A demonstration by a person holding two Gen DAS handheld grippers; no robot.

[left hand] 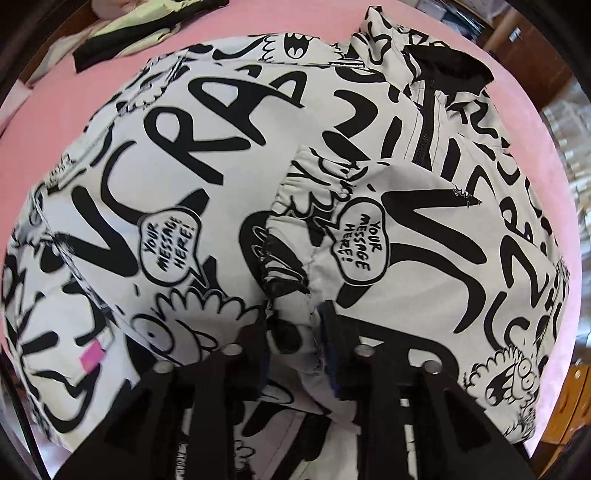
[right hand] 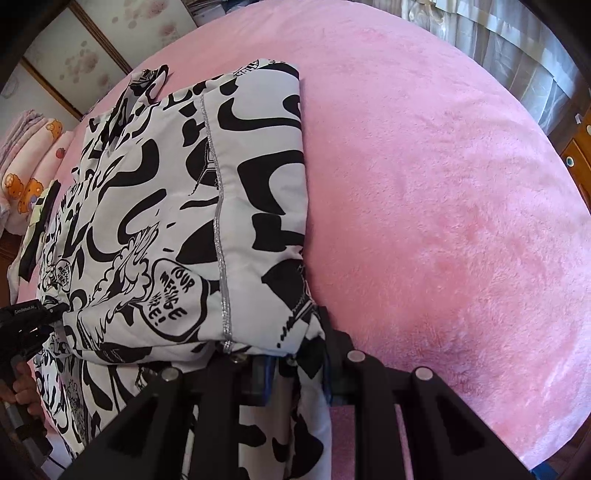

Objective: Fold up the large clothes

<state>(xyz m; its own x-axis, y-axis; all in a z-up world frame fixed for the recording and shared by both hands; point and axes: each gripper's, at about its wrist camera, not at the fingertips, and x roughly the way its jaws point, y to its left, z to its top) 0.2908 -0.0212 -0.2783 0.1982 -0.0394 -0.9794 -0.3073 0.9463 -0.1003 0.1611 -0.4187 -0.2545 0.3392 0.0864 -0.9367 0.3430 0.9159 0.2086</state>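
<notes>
Midway through a fold of the graffiti-print jacket (left hand: 280, 155), spread white-and-black over the pink bed (right hand: 443, 206); sleeve cuff (left hand: 291, 258) already laid in across the body, gathered elastic edge just above the left gripper (left hand: 295, 328) at 12 o'clock; zip placket (left hand: 421, 136) off toward 1 o'clock; pink tag (left hand: 92, 356) near the hem at 8 o'clock of the left wrist view.

Left jaws narrow but parted, cuff cloth bunched between them; whether the pads press on it cannot be told, so probably a release in progress rather than a firm hold.

Right gripper (right hand: 295, 360) narrow and pinched on the jacket's edge, cloth draped down between the jaws at 6 o'clock of the right wrist view; folded side with its silver stitched seam (right hand: 221, 221) running up toward 11 o'clock; bare bed from 12 through 4 o'clock; a hand (right hand: 22, 387) on the other gripper's handle at 8 o'clock.

Other garment, pale yellow-green with black trim (left hand: 140, 26), lying apart at 11 o'clock in the left wrist view; bear-print blankets (right hand: 29, 177) beyond the bed at 9 o'clock.

Next, likely: let the cuff go fully, lift clear without dragging it back out; then carry the right-hand edge across toward 9 o'clock, keeping it taut and square; slippery padded cloth, so a low, slow sweep to stop the tucked sleeve sliding.
</notes>
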